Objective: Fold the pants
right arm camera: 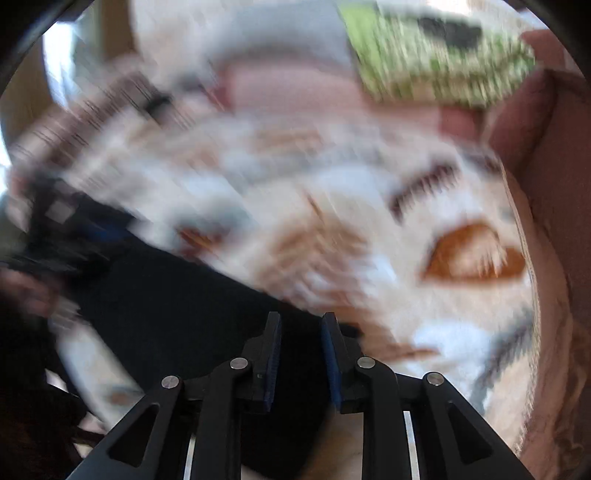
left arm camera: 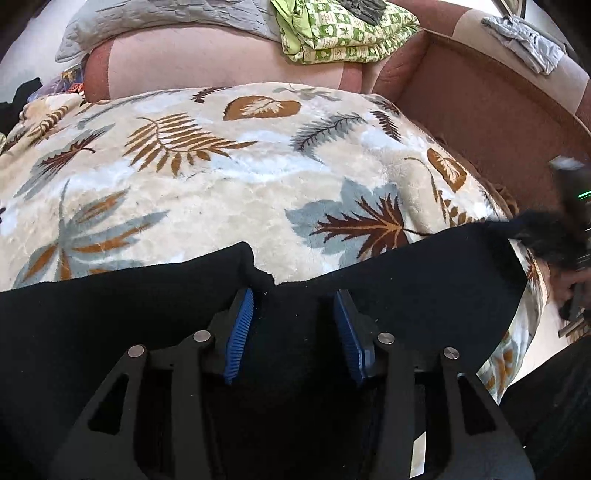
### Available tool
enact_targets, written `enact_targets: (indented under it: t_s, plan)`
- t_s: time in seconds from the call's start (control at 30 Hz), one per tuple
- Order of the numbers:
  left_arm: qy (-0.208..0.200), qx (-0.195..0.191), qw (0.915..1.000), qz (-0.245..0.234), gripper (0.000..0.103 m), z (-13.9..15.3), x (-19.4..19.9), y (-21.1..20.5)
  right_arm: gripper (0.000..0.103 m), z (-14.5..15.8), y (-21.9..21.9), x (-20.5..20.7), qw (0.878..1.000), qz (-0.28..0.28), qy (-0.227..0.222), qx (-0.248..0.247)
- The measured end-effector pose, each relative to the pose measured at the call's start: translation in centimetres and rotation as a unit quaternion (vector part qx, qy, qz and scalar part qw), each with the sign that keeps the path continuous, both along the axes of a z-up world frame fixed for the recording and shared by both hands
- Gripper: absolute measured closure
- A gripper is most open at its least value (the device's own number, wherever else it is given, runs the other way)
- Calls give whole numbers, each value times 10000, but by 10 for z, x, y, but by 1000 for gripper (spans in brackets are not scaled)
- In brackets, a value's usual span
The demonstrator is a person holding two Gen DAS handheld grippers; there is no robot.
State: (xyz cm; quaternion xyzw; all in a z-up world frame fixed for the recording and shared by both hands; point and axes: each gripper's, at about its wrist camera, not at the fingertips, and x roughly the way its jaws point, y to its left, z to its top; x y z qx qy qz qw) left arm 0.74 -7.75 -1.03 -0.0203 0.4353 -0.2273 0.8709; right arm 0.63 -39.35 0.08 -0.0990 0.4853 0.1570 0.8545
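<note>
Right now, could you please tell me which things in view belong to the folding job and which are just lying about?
Part of the job:
- black pants, spread on the leaf-print blanket
- left tool, pads apart over the pants
- right tool, pads slightly apart over the pants' edge

Just lying about:
- green patterned cloth
- grey quilted cover
- grey garment on the sofa arm

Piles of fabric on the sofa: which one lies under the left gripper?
The black pants, spread on the leaf-patterned blanket; the green patterned cloth and grey cloth lie far behind.
</note>
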Motion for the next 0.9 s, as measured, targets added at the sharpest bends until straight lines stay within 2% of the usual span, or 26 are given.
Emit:
enact_targets:
  t_s: [0.07, 0.1, 0.17, 0.23, 0.37, 0.47, 0.57, 0.63, 0.7, 0.77, 0.83, 0.9]
  plan:
    - [-20, -125, 9999, -2, 50, 0, -2, 1, 78, -2, -3, 0, 9995, 30, -233, 223]
    - [-34, -186, 9998, -16, 47, 0, -3, 0, 78, -1, -7, 3, 9993, -24, -115, 365]
    - [-76, -234, 9996, -118, 30, 0, -6, -4, 75, 1, -11, 4, 9981, -209, -10, 571]
    - [-137, -124, 9995, -241, 21, 1, -8, -14, 72, 3, -7, 2, 9988, -189, -25, 457]
    - [-324, 289, 9986, -304, 17, -2, -13, -26, 70, 1, -1, -1, 9995, -278, -49, 147]
    - [-460, 152, 9986, -220, 18, 3, -16, -19, 68, -5, -3, 4, 9995, -322, 13, 77]
    - [-775, -59, 9966, 278, 19, 30, -21, 12, 67, -4, -3, 3, 9993, -358, -10, 47]
    - [-1021, -450, 9899, 872, 19, 52, -25, 51, 63, -4, 1, 2, 9992, -377, -62, -66]
    - [-1118, -852, 9744, 1753, 19, 67, -26, 106, 60, -4, 1, 1, 9991, -373, -103, -153]
    - [-935, -1181, 9591, 2397, 20, 67, -22, 151, 55, -4, -2, 3, 9989, -430, -90, -132]
    - [-660, -1494, 9477, 2742, 20, 59, -17, 187, 53, -4, -5, 3, 9988, -477, -53, -69]
    - [-404, -1238, 9325, 3368, 19, 40, -7, 220, 53, -4, -6, 3, 9988, -492, -41, -55]
